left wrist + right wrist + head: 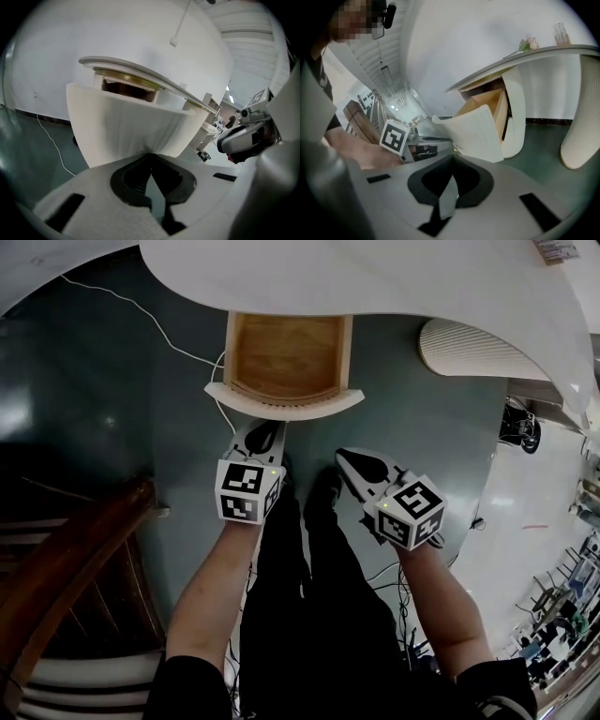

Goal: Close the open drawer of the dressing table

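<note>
The dressing table (394, 277) has a white top, and its drawer (286, 357) stands pulled out, showing a bare wooden inside. The drawer's curved white front (281, 407) faces me. My left gripper (265, 430) is shut and empty, its tips right at the middle of that front (126, 126) and seemingly touching it. My right gripper (353, 461) is shut and empty too. It hangs lower and to the right, a short way off the drawer (480, 129). Seen from its own camera, the left gripper (150, 158) fills the lower frame, as does the right gripper (452, 158).
A brown wooden chair (75, 549) stands at the left. A white ribbed table leg (469, 348) is right of the drawer. A white cable (169, 338) runs over the dark green floor. My black-clad legs (309, 559) are below the grippers.
</note>
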The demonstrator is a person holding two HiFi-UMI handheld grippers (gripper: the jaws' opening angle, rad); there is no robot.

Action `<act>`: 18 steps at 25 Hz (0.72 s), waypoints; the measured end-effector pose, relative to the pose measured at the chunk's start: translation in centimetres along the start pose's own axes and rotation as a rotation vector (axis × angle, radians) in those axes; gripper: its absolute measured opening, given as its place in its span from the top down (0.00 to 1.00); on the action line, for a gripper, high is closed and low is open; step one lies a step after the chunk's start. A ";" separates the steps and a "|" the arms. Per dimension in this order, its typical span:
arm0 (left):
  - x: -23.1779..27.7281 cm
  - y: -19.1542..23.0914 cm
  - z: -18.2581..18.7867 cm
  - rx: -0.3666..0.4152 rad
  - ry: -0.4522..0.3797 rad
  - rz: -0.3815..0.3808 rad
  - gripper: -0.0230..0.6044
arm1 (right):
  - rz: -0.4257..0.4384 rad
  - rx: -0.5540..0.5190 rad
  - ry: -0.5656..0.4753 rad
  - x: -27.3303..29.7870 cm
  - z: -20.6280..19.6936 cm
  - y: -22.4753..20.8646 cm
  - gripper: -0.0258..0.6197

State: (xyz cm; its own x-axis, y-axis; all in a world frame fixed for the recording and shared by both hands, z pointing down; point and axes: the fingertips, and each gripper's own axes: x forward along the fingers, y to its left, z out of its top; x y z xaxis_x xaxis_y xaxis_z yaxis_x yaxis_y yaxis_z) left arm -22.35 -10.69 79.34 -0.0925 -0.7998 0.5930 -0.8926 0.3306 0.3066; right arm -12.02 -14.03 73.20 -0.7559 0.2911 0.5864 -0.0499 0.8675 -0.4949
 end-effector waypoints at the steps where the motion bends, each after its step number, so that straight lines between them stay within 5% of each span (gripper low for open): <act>1: 0.4 0.2 0.5 0.008 0.000 -0.008 0.95 | -0.005 0.001 -0.004 0.1 0.4 -0.2 0.95; 18: 6.6 4.2 9.3 0.121 -0.102 -0.054 0.95 | -0.083 0.056 -0.119 2.7 4.5 -3.3 0.95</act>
State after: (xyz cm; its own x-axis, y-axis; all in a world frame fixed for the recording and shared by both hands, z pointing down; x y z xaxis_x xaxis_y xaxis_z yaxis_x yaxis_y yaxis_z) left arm -30.83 -19.24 77.58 -0.0822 -0.8637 0.4972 -0.9436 0.2280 0.2400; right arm -16.80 -17.88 73.52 -0.8195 0.1669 0.5482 -0.1487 0.8620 -0.4847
